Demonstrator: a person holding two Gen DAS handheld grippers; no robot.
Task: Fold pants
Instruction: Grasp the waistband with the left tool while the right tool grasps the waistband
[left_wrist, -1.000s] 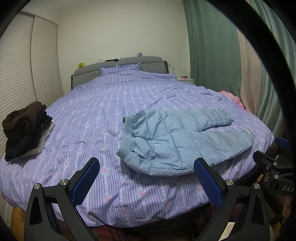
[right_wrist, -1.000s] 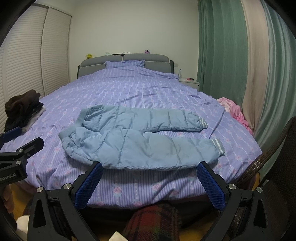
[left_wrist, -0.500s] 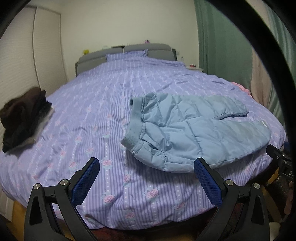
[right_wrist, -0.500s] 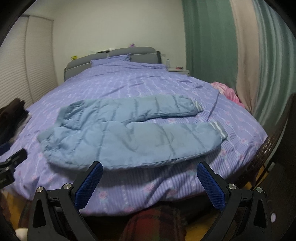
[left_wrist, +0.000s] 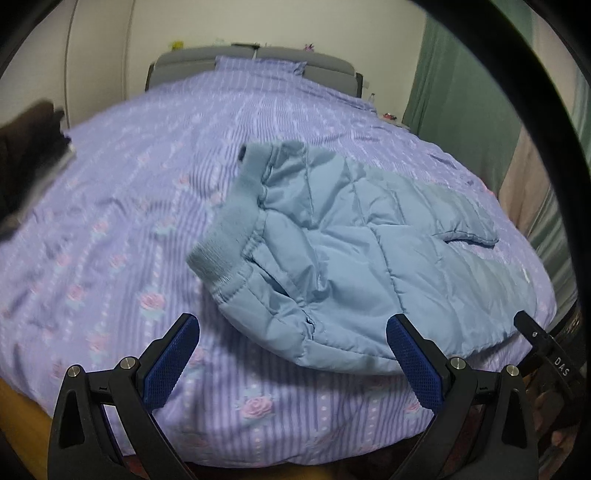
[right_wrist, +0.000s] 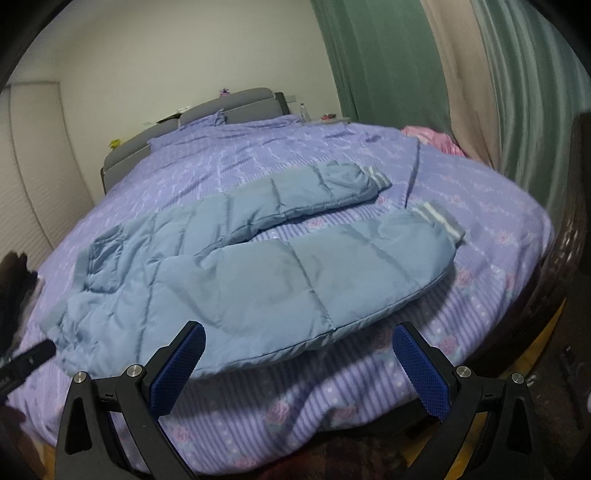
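Light blue padded pants (left_wrist: 362, 258) lie flat near the front edge of a bed with a purple striped cover (left_wrist: 129, 221). Their ribbed waistband (left_wrist: 229, 229) is at the left, and the two legs run to the right with striped cuffs (right_wrist: 439, 218). The pants also show in the right wrist view (right_wrist: 258, 280). My left gripper (left_wrist: 291, 354) is open and empty just in front of the waist end. My right gripper (right_wrist: 299, 362) is open and empty just in front of the near leg's lower edge.
A dark pile of clothes (left_wrist: 26, 147) lies at the bed's left edge. A pink item (right_wrist: 432, 138) lies at the far right beside green curtains (right_wrist: 388, 74). A grey headboard (left_wrist: 255, 59) stands at the back. The other gripper's tip (left_wrist: 543, 347) shows at the right.
Both grippers have moved forward and lower toward the bed, so the pants look larger and closer. Both stay open. The pants have not moved.
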